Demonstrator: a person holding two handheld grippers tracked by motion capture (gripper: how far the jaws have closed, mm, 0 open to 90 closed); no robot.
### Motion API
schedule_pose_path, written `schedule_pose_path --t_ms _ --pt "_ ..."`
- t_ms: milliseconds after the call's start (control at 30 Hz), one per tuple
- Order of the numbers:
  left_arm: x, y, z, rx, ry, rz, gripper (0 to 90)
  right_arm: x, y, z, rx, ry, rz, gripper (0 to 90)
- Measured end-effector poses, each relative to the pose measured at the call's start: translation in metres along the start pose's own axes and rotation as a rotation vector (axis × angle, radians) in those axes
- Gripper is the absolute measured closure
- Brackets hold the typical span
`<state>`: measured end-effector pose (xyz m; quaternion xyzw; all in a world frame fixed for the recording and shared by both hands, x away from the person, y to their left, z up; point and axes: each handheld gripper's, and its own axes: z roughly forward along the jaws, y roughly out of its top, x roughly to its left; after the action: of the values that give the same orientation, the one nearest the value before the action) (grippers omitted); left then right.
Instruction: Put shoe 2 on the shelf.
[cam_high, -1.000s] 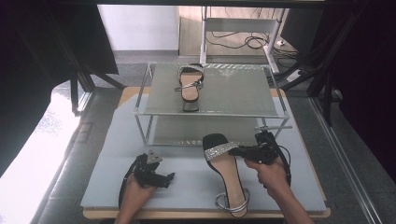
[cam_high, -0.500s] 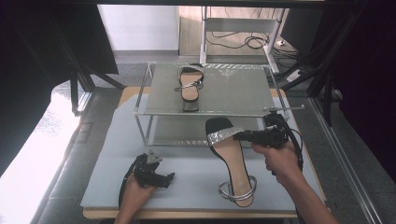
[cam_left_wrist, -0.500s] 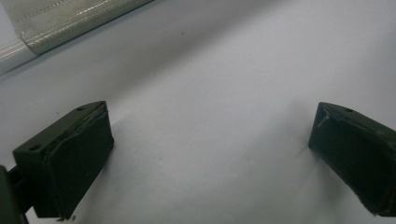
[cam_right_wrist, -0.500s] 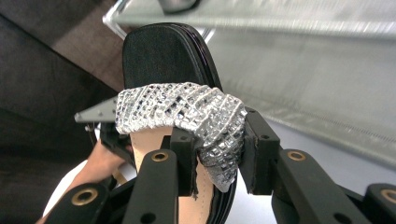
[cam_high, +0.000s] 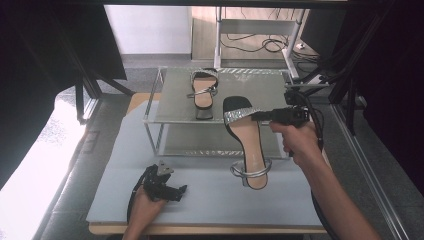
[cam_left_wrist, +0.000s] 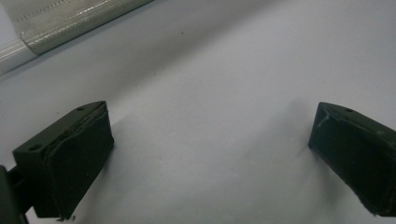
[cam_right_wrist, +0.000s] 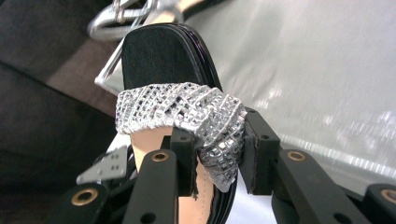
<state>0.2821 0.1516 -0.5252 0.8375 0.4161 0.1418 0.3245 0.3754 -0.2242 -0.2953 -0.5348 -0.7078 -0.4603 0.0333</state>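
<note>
A black heeled sandal (cam_high: 246, 135) with a sparkly silver toe strap (cam_right_wrist: 182, 109) hangs in the air, its toe over the front edge of the glass shelf (cam_high: 170, 107). My right gripper (cam_high: 255, 116) is shut on that strap from the right side; in the right gripper view (cam_right_wrist: 219, 140) both pads pinch the strap's end. The matching sandal (cam_high: 202, 89) lies on top of the shelf, left of the held one. My left gripper (cam_high: 172, 191) rests on the pale mat (cam_high: 210, 200) at the front left, jaws open (cam_left_wrist: 210, 154) with bare mat between them.
The shelf has a lower level (cam_high: 215, 142) under the glass top and metal legs (cam_high: 149, 132) at its corners. Black frame posts (cam_high: 80, 95) and dark drapes flank the table. Cables (cam_high: 260, 45) lie on the floor behind.
My right gripper has risen and moved away from me toward the shelf, carrying the sandal off the mat. The left gripper has stayed where it was.
</note>
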Motion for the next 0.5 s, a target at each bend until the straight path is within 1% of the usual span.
schedule_pose_path --t_ms 333,500 --pt "0.000 0.000 0.000 -0.005 0.002 -0.002 0.0 0.000 0.044 0.006 -0.039 -0.043 0.033 69.8" --pt "0.000 0.000 0.000 -0.001 0.001 0.001 0.0 -0.001 0.063 0.013 -0.052 -0.064 0.057 69.8"
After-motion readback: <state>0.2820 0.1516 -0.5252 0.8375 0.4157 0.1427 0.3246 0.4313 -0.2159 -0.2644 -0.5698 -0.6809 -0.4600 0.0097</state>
